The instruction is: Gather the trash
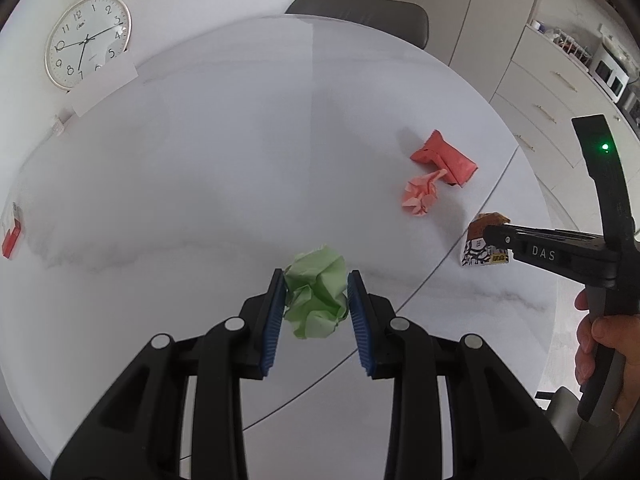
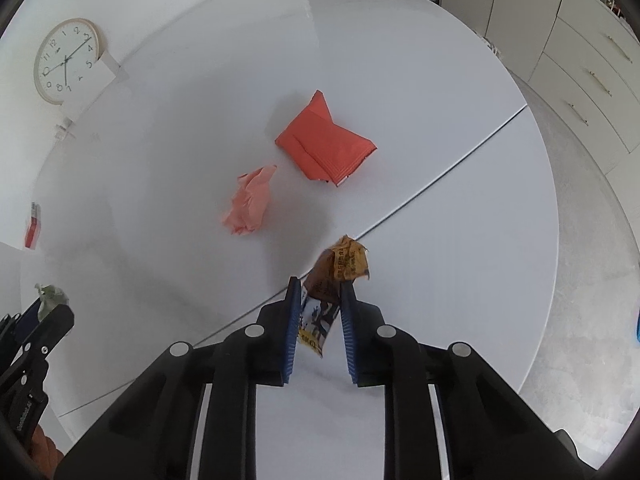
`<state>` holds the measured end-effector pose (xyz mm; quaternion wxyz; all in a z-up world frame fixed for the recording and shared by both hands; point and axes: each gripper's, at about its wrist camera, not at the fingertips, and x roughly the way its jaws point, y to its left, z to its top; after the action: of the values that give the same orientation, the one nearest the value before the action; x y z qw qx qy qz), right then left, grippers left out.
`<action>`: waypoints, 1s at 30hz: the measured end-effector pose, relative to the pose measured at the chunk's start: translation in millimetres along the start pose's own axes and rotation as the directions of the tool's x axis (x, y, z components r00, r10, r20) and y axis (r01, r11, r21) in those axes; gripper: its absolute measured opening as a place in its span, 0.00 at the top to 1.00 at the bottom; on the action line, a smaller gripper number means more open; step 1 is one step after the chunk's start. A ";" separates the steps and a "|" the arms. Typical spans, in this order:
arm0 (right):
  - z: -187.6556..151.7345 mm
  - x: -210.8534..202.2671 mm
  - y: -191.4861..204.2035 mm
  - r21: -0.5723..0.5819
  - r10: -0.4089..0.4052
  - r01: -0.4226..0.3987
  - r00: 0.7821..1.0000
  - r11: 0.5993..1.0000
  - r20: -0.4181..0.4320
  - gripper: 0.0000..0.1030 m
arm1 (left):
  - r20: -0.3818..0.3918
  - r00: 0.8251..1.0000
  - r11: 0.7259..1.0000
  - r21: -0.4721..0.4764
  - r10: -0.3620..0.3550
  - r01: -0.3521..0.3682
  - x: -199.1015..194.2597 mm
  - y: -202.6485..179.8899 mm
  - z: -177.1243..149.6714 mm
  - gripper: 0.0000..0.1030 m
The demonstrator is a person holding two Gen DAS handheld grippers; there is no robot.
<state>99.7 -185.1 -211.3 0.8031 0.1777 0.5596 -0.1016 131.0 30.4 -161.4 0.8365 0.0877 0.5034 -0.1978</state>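
While the left gripper [image 1: 316, 300] is holding a crumpled green paper ball [image 1: 318, 296] clamped in its jaws above the bench [image 1: 200, 184], the right gripper [image 2: 320, 320] is pinching a snack wrapper [image 2: 332, 280] at its middle. Both seem light, soft and crushable; the wrapper looks slippery.

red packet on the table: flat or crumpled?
Mostly flat. The red packet lies folded with straight creases and one torn corner sticking up, unlike the balled pink paper beside it.
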 end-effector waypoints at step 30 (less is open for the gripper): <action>-48.7 -34.4 -13.6 -0.022 0.033 -0.032 0.999 0.999 0.032 0.39 | 0.021 0.998 0.996 0.075 -0.056 0.055 -44.6 -30.1 -57.9 0.69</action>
<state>40.7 -179.3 -196.6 0.8154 0.1765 0.5448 -0.0852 53.2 34.0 -148.4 0.8325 0.1026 0.4883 -0.2407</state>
